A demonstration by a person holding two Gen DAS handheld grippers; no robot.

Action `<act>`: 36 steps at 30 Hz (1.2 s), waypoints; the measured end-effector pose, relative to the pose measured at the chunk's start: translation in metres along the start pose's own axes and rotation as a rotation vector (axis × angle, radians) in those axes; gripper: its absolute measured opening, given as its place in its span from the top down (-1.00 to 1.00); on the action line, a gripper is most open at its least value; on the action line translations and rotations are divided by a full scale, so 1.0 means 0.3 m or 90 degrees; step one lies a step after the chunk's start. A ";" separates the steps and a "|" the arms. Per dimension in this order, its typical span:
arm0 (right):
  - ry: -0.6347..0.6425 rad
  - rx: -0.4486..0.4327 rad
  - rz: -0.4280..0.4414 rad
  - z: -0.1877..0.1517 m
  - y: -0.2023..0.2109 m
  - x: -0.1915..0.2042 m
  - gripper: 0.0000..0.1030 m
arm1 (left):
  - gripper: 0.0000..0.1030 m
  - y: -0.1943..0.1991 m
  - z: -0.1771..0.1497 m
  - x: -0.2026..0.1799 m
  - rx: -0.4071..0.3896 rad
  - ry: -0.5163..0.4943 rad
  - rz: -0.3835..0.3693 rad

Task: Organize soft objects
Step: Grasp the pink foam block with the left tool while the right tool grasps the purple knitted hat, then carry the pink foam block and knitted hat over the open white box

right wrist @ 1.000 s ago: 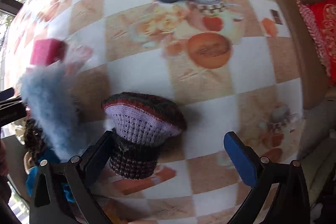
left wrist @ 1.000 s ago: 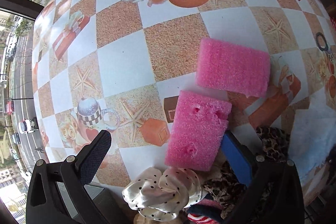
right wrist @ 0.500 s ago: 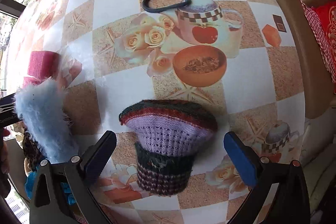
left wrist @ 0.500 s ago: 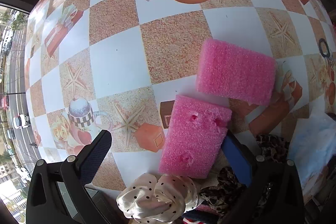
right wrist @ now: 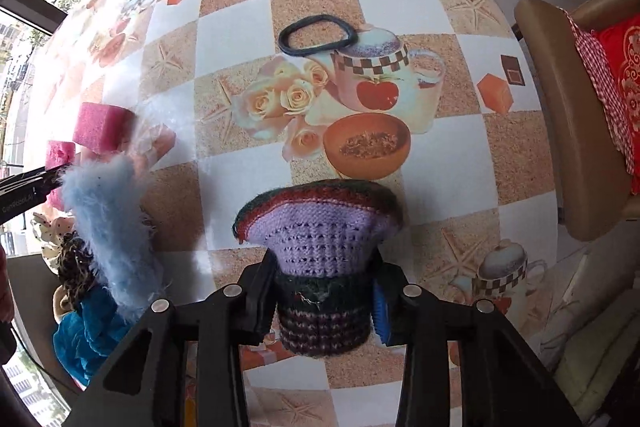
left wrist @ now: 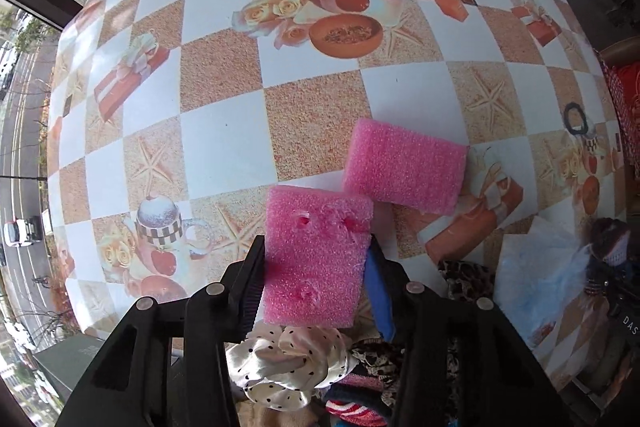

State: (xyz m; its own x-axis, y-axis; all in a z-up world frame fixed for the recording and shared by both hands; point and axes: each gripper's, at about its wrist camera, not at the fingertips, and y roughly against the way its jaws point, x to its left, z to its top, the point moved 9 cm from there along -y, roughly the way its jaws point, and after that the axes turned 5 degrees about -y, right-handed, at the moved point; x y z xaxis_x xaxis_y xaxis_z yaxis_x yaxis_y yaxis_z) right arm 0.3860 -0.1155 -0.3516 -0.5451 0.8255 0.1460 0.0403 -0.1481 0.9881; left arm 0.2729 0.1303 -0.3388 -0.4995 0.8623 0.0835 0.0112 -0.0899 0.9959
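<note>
The left tool (left wrist: pixel 316 267) has just been closing and now pinches a pink foam block (left wrist: pixel 316 251) with three torn dents, its pads pressed against the block's two long sides above the near edge of the table (left wrist: pixel 224 143). A second pink foam block (left wrist: pixel 404 167) lies flat just beyond, its near corner touching the held one. Below sits a polka-dot satin scrunchie (left wrist: pixel 292 363) (cream with black dots). The right tool (right wrist: pixel 320 295) has also just been closing and squeezes a knitted hat (right wrist: pixel 320 251), purple with dark striped bands, at its narrow part. A fluffy light-blue piece (right wrist: pixel 108 223) lies to its left, a black band (right wrist: pixel 316 35) farther off.
</note>
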 end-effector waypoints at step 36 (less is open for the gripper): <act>0.129 -0.088 0.092 -0.382 0.463 0.515 0.22 | 0.04 0.486 -0.618 0.081 -0.161 -0.010 -0.073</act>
State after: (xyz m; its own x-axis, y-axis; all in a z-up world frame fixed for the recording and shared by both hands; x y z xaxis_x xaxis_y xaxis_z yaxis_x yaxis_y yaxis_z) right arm 0.2114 -0.0710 -0.1972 -0.6987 0.6668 0.2592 0.0231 -0.3411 0.9397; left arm 0.1018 0.0456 -0.1981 -0.4722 0.8811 -0.0261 -0.2615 -0.1117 0.9587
